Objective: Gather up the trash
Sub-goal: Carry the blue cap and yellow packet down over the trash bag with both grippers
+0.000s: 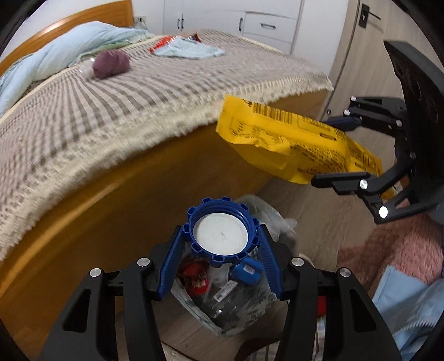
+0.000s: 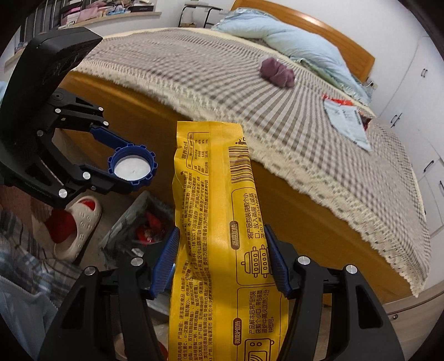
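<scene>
My left gripper is shut on a blue bottle cap with a white liner, its inside facing the camera. The cap hangs above a clear plastic trash bag of wrappers on the floor. In the left wrist view my right gripper is at the right, shut on a yellow food packet that sticks out to the left. In the right wrist view the right gripper clamps the yellow packet lengthwise. There the left gripper holds the cap at the left, over the trash bag.
A wooden bed with a checked blanket fills the background. On it lie a purple cloth bundle, a pale blue packet and a red wrapper. A slipper stands on the floor. White cupboards are behind.
</scene>
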The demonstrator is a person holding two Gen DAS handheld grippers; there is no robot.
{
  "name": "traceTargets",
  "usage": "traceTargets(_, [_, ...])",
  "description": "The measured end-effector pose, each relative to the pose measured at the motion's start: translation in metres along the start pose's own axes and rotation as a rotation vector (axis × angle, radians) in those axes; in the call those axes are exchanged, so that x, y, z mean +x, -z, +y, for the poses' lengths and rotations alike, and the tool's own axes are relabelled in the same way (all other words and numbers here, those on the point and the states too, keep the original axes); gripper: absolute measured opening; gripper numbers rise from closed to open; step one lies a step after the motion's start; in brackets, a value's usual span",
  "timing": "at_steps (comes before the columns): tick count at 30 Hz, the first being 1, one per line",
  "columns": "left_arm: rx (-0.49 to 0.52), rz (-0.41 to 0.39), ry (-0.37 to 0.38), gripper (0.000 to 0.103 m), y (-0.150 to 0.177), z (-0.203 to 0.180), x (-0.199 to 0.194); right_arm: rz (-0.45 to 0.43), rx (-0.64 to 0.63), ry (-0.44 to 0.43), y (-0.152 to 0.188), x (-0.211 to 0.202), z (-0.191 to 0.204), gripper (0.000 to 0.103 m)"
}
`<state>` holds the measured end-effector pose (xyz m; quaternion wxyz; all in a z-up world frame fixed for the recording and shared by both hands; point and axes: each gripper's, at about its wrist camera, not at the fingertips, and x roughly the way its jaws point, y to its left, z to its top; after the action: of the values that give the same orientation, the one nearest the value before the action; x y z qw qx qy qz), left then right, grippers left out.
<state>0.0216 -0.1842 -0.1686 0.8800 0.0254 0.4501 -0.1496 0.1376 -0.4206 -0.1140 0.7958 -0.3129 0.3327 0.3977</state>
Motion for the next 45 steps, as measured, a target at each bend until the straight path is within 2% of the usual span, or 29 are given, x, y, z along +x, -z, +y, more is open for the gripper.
traceTargets(33, [0.049,0.231,0.042,0.051,0.039,-0.004,0.080,0.254,-0.142,-0.128,0.030,0.093,0.024,0.059])
traceTargets(45, [-0.001,0.323,0.093,0.051,0.050,0.010,0.122,0.333,-0.231,-0.156,0.039,0.136,0.027,0.059])
